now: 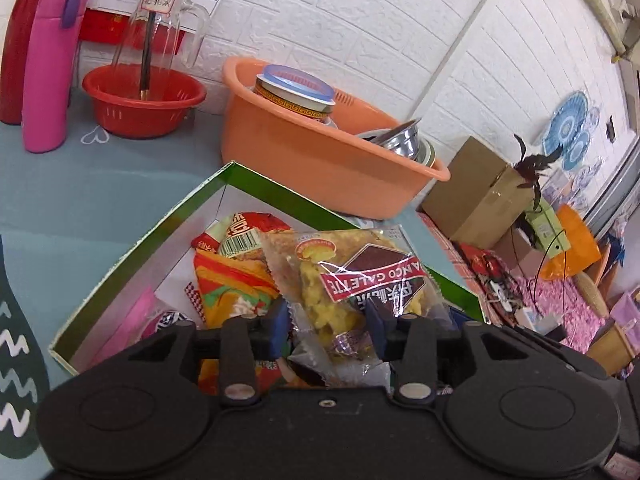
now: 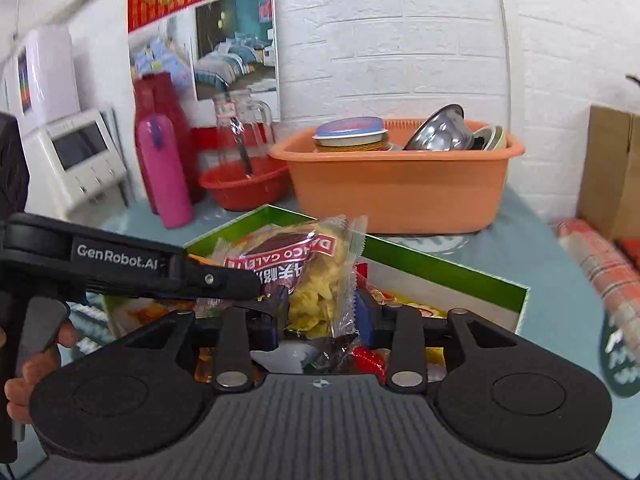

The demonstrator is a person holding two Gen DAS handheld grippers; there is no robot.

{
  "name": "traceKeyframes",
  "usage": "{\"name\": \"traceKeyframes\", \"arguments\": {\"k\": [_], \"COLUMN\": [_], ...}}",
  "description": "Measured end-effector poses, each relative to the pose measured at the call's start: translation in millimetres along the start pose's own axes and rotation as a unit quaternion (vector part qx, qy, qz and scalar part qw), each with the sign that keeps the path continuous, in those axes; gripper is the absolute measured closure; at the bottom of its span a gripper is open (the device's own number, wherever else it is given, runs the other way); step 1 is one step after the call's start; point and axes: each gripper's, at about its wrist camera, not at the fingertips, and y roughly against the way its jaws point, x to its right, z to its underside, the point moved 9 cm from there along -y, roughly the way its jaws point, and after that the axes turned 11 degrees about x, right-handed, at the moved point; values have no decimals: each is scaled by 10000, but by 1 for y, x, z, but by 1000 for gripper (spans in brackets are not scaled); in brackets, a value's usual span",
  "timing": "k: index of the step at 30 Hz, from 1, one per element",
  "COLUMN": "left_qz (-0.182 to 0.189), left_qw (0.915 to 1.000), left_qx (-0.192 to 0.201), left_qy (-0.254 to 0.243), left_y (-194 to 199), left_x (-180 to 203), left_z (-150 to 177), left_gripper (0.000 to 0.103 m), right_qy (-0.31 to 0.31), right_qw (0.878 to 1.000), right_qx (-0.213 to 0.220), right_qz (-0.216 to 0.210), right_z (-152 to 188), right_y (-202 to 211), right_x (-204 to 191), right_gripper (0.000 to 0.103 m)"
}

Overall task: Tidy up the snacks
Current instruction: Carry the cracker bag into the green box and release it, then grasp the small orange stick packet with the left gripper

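**Both claws over the snack box, one clear packet between them**

A green-rimmed cardboard box [image 1: 148,240] sits on the blue-grey table [image 1: 100,184], open at the top and heaped with snack packets. The one that stands out is a clear packet of yellow crackers [image 1: 352,280] with a dark diamond and red band on its label; it lies on top of the pile, tilted up toward the far corner of the box. Beneath it, to the left, lies an orange and red packet [image 1: 232,276], and a pink wrapper [image 1: 136,312] rests along the box's left wall.

The left gripper [image 1: 328,328] hangs low over the box with its blue-padded fingers parted — the cracker packet's near end lies in the gap, but neither pad is pressed into it, so the claw looks released. From the right wrist view the same packet [image 2: 316,276] stands up between the right gripper [image 2: 320,320] fingers; the film looks bunched against the right pad, yet whether that claw is actually clenched on it I cannot tell. In that view the left tool reaches in from the left, its tip at the packet's label.

Just behind the box stands an orange tub [image 1: 320,152] holding a lidded bowl [image 1: 296,92] and steel bowls [image 1: 400,140]. Further left are a red basket [image 1: 144,108] with a glass jug [image 1: 160,20] behind it, and a pink flask [image 1: 50,64].
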Motion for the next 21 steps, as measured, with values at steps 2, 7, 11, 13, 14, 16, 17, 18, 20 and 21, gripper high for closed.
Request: {"name": "traceKeyframes", "arguments": {"k": [2,7,11,13,14,16,17,18,20,21], "left_qz": [55,196,284,185,173,114,102,53,-43,-46], "left_qw": [10000,9984,9982,9988,9992,9999,9999,9998,9991,9988], "left_qx": [-19,524,519,424,322,101,-6,-140,-350,-423], "left_qy": [-74,-39,-53,-135,-142,-41,25,91,217,258], "left_y": [8,67,108,118,121,121,119,117,110,108], "left_x": [4,13,10,4,0,-9,-13,-19,-26,-28], "left_z": [-1,-11,-2,11,20,37,46,56,70,75], "left_gripper": [0,0,0,0,0,0,0,0,0,0], "right_qy": [229,266,145,198,189,157,170,244,356,368], "right_qw": [9997,9979,9953,9945,9937,9917,9911,9908,9921,9922], "right_qx": [7,587,858,829,776,522,354,190,-91,-241], "right_qz": [6,-57,-416,-617,-792,-1162,-1274,-1318,-1196,-1164], "right_z": [-2,-16,-17,-9,-2,17,28,39,58,67], "right_y": [3,47,89,107,114,119,118,114,102,97], "right_x": [-3,-9,-31,-47,-57,-75,-82,-89,-96,-98], "right_gripper": [30,5,5,5,5,7,8,9,17,18]}}
